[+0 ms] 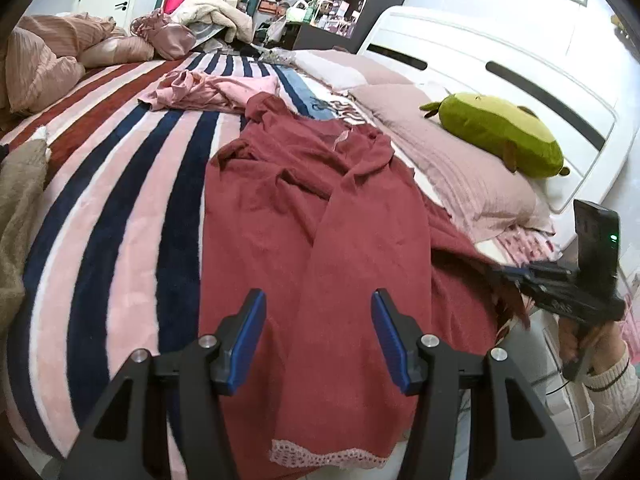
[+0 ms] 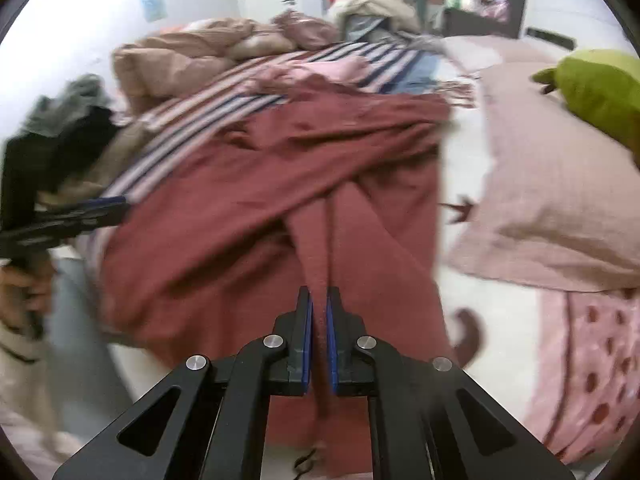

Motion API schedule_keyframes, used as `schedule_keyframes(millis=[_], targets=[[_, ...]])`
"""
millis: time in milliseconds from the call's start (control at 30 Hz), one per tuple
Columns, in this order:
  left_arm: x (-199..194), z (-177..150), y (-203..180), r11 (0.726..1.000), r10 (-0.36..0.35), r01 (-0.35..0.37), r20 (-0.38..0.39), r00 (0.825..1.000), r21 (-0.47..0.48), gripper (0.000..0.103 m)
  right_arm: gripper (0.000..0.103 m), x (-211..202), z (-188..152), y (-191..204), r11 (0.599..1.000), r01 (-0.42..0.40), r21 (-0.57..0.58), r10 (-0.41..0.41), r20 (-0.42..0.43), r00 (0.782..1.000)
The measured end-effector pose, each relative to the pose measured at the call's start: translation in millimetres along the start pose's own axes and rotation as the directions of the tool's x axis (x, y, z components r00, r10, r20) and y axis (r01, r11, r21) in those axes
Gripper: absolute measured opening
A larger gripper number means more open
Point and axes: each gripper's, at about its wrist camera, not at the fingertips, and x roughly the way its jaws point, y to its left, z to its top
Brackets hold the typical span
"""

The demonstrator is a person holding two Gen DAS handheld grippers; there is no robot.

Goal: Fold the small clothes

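L gripper (image 1: pixel 318 344) jaws wide, holds nothing, hovers over red garment (image 1: pixel 320 216) hem | R gripper (image 2: pixel 319 340) nearly closed, pinching a red fold at 6 o'clock | fold just begun, sleeves crossed, pink garment (image 1: pixel 208 90) at 11 untouched | striped blanket (image 1: pixel 120 184) 9-10 roomy; pillow (image 1: pixel 460 168) crowds 2.

Garment (image 1: pixel 304 216): I see brick red, pale pink lace hem.
Blanket (image 1: pixel 132 200): pink, navy, white and dark red stripes.
Pillow (image 1: pixel 452 164): dusty pink.
Plush toy (image 1: pixel 500 132): lime green, brown bits.
Crumpled top (image 1: pixel 208 90): light pink.
Left tool (image 1: pixel 318 336): black, blue pads.
Right tool (image 2: pixel 319 336): I read the same black and blue.
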Motion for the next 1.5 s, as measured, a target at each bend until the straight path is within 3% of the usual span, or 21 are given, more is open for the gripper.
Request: schedule_keyframes(millis=[167, 267, 333, 400, 467, 567, 600, 700, 800, 833, 933, 1067, 1133, 1233, 1267, 1333, 1400, 1433, 1467, 1500], targets=[[-4.2, 1.0, 6.8, 0.999, -0.033, 0.033, 0.023, 0.999, -0.008, 0.050, 0.001, 7.4, -0.1, 42.6, 0.987, -0.160, 0.007, 0.160, -0.063, 0.985], [-7.8, -0.6, 10.5, 0.999, -0.031, 0.031, 0.024, 0.999, -0.007, 0.051, 0.003, 18.6, -3.1, 67.3, 0.990, -0.131, -0.044, 0.127, -0.075, 0.989], [-8.9, -3.1, 13.1, 1.000, -0.029, 0.029, 0.017, 0.999, -0.006, 0.056, 0.005, 34.3, -6.9, 72.4, 0.991, -0.134, -0.023, 0.129, -0.133, 0.983], [-11.4, -6.0, 15.7, 1.000, -0.019, 0.019, 0.015, 1.000, -0.002, 0.063, 0.018, 41.1, -10.6, 69.2, 0.987, -0.158, 0.019, 0.159, -0.172, 0.972], [-15.8, -7.6, 20.9, 1.000, -0.015, 0.015, 0.016, 1.000, -0.008, 0.067, 0.027, 25.4, -12.9, 62.9, 0.986, -0.164, 0.029, 0.166, -0.128, 0.978], [-21.8, -9.7, 29.8, 0.999, -0.030, 0.029, -0.005, 1.000, -0.018, 0.069, 0.054, -10.9, -19.6, 39.4, 0.992, -0.112, 0.059, 0.114, -0.045, 0.992], [-21.5, -11.2, 31.6, 1.000, -0.029, 0.029, -0.028, 0.999, -0.006, 0.072, 0.056, -18.6, -24.0, 28.6, 0.992, -0.096, 0.082, 0.099, -0.036, 0.994], [-16.8, -16.4, 36.3, 1.000, -0.015, 0.016, -0.086, 0.996, 0.015, 0.073, 0.056, -21.6, -49.2, -5.6, 0.980, -0.118, 0.162, 0.136, -0.104, 0.985], [-7.9, -21.9, 45.8, 0.992, -0.117, 0.110, -0.125, 0.985, -0.057, 0.073, 0.056, -6.8, -70.8, -17.8, 0.972, -0.157, 0.177, 0.185, -0.149, 0.971], [-1.2, -24.2, 48.4, 0.991, -0.121, 0.111, -0.151, 0.981, -0.078, 0.073, 0.056, 0.8, -76.4, -18.3, 0.965, -0.189, 0.184, 0.218, -0.149, 0.964], [7.3, -27.3, 44.4, 0.990, -0.132, 0.123, -0.167, 0.977, -0.065, 0.079, 0.059, 15.3, -82.8, -17.1, 0.940, -0.279, 0.197, 0.301, -0.089, 0.950], [12.4, -24.8, 43.1, 0.979, -0.181, 0.162, -0.163, 0.970, -0.121, 0.080, 0.058, 19.4, -76.8, -19.8, 0.902, -0.385, 0.196, 0.391, 0.007, 0.920], [14.1, -25.4, 37.8, 0.984, -0.161, 0.145, -0.173, 0.972, -0.104, 0.080, 0.054, 25.8, -74.2, -18.0, 0.893, -0.411, 0.181, 0.414, 0.025, 0.910], [16.6, -26.7, 25.9, 0.994, -0.101, 0.092, -0.191, 0.976, -0.057, 0.080, 0.026, 32.0, -67.1, -14.5, 0.905, -0.391, 0.170, 0.390, 0.041, 0.920], [18.0, -27.4, 20.6, 0.995, -0.094, 0.087, -0.197, 0.976, -0.047, 0.076, 0.014, 34.5, -64.5, -12.9, 0.905, -0.390, 0.170, 0.387, 0.050, 0.921], [20.4, -29.5, 8.0, 0.999, -0.033, 0.035, -0.210, 0.977, 0.004, 0.066, 0.010, 40.8, -60.4, -9.0, 0.903, -0.394, 0.170, 0.388, 0.068, 0.919], [20.1, -30.3, -3.2, 0.996, 0.065, -0.050, -0.214, 0.975, 0.074, 0.027, 0.007, 38.7, -57.6, -5.1, 0.899, -0.405, 0.166, 0.394, 0.094, 0.914], [17.7, -30.3, -4.6, 0.996, 0.066, -0.052, -0.217, 0.974, 0.068, 0.021, 0.007, 34.9, -56.0, -3.7, 0.892, -0.421, 0.165, 0.407, 0.112, 0.907], [14.7, -30.6, -4.7, 0.998, 0.037, -0.027, -0.222, 0.974, 0.050, 0.006, 0.007, 29.6, -54.6, -2.6, 0.885, -0.436, 0.164, 0.419, 0.130, 0.899], [12.3, -32.1, -5.9, 0.999, 0.021, -0.010, -0.229, 0.973, 0.047, 0.006, 0.006, 23.2, -54.5, -3.5, 0.881, -0.444, 0.161, 0.424, 0.145, 0.894]])
